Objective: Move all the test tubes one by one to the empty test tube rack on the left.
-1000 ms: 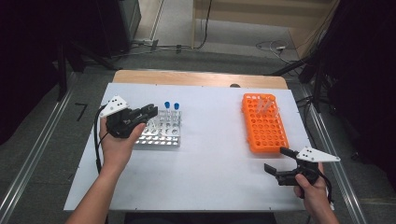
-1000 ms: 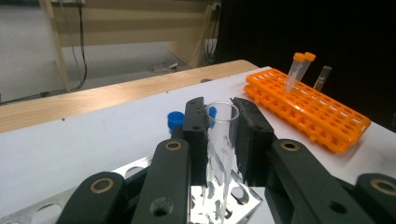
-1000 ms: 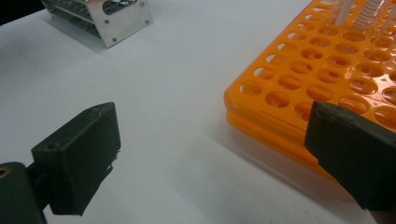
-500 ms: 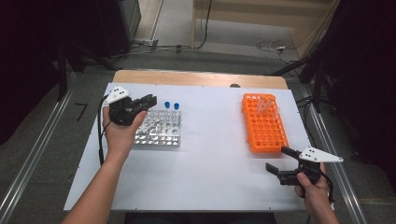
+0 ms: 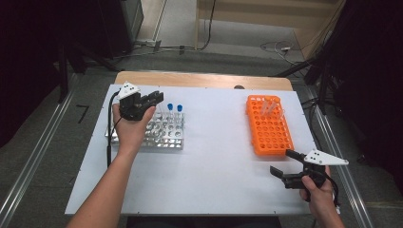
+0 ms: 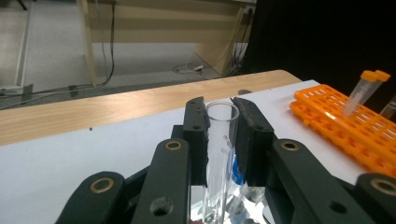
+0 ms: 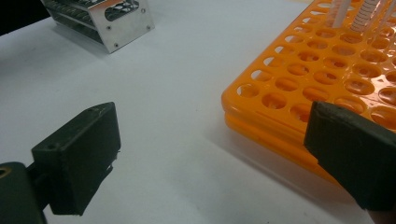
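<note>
L tool sits over the far-left corner of the metal rack, on the left part of the white worktop. Its jaws are clamped on a clear glass tube, open at the top, upright between the pads; the tube's lower end runs down toward the rack, can't tell if it's clear of the holes. Two blue-capped tubes stand in the rack just right of the tool. The hand holding it lies over the rack's left side.

R tool is near the worktop's front-right edge, jaws wide apart w/ nothing between them, just in front of the orange rack. In the right gripper view the orange rack fills the upper right, its near corner close to the right-hand jaw; most holes are empty, a few tubes stand at the far end. The metal rack shows far off at upper left.

In the left gripper view an orange-capped tube leans in the orange rack across the worktop. A wooden strip runs along the worktop's far edge.
</note>
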`<state>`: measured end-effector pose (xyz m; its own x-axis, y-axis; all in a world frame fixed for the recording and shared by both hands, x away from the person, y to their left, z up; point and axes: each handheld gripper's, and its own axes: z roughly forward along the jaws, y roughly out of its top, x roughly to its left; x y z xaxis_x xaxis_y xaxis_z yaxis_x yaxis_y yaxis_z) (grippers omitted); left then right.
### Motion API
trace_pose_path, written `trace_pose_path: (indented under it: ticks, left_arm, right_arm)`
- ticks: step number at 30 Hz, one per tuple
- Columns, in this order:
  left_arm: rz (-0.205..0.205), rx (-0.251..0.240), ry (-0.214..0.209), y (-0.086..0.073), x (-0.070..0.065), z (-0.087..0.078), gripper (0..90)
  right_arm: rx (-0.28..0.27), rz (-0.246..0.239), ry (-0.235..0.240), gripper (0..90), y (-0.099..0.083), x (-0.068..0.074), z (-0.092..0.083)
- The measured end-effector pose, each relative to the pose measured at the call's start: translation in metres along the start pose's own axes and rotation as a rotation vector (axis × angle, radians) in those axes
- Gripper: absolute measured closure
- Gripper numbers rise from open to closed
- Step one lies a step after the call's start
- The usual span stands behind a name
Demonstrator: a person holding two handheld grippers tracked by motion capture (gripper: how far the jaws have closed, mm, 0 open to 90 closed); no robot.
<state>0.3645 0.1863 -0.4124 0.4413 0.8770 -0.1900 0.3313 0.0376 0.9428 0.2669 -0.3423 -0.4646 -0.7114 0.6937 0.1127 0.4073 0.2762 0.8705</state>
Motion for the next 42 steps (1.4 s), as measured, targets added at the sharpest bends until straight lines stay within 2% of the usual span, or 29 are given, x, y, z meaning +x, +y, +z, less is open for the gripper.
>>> trace_pose_path:
  ticks: [5,13,17,23,25,31,34,36,40,42]
  left_arm:
    - [-0.005,0.008,0.007,-0.003,0.001,0.008,76.3]
    - [0.017,0.064,0.033,-0.012,-0.004,0.017,76.0]
    - [0.05,0.102,0.078,-0.016,-0.006,0.018,73.3]
    - [0.033,0.113,0.076,-0.022,-0.004,0.015,72.4]
    - [0.013,0.115,0.053,-0.022,-0.002,0.013,71.6]
    - [0.004,0.104,0.058,-0.02,-0.002,0.005,57.6]
    - [0.011,0.096,0.027,-0.02,-0.003,0.003,58.1]
    - [0.015,0.105,0.039,-0.02,-0.003,0.004,61.2]
    - [-0.032,0.099,0.058,-0.02,0.002,0.008,59.5]
    - [-0.037,0.102,0.061,-0.021,0.003,0.011,60.8]
  right_arm:
    - [-0.001,-0.003,0.003,2.3,0.0,0.0,0.0]
    - [-0.001,0.0,-0.002,2.3,0.0,-0.001,0.0]
    - [-0.003,-0.004,0.001,2.3,0.0,0.0,0.001]
    - [0.004,-0.004,0.001,2.3,-0.001,0.0,0.002]
    - [0.001,-0.003,0.002,2.3,0.0,0.001,0.002]
    - [0.007,-0.003,0.002,2.3,0.0,0.001,0.002]
    - [0.005,-0.001,0.004,2.3,0.0,0.001,0.002]
    - [0.006,0.0,0.003,2.3,0.0,0.001,0.003]
    - [0.007,0.0,0.003,2.3,-0.001,0.001,0.003]
    - [0.008,0.002,0.005,2.3,-0.001,0.001,0.003]
